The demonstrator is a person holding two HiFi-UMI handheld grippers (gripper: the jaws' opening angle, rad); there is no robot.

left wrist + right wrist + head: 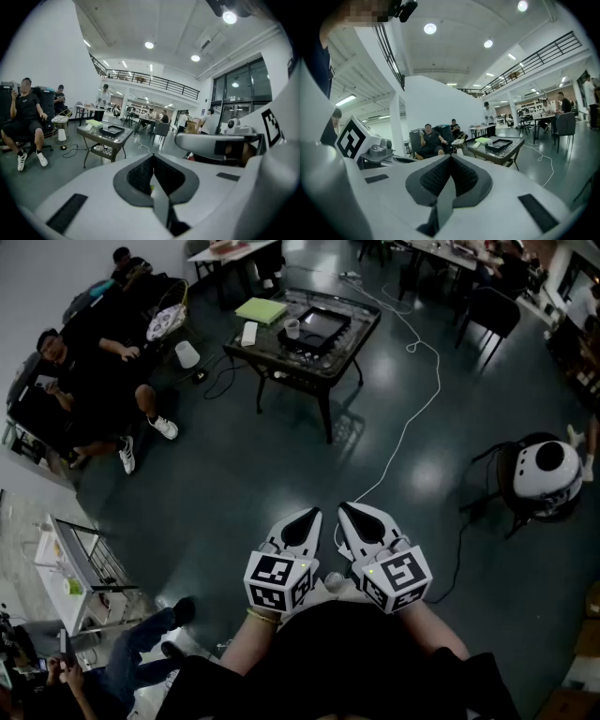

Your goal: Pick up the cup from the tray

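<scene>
You are holding both tools side by side at the bottom centre of the head view, close against your body and pointing up the frame. The left hand-held gripper (pixel 306 519) is showing its jaws pressed together in its own view, with nothing between them. The right hand-held gripper (pixel 356 515) is likewise carrying its jaws closed and empty. The two are sitting just beside each other, well apart from the work.

The cup (pixel 292 328) is standing upright in the upper middle of the head view. It is just beside the left edge of the dark tray (pixel 337 334), but you cannot tell from here whether it is on the tray or on the tabletop (pixel 272 351). A green book (pixel 261 309) and a small white object (pixel 249 332) are lying to the left of the cup. A white cable (pixel 412 399) is trailing across the dark floor (pixel 234 474) from the table toward you. A person (pixel 103 362) is sitting at the upper left of the frame.
</scene>
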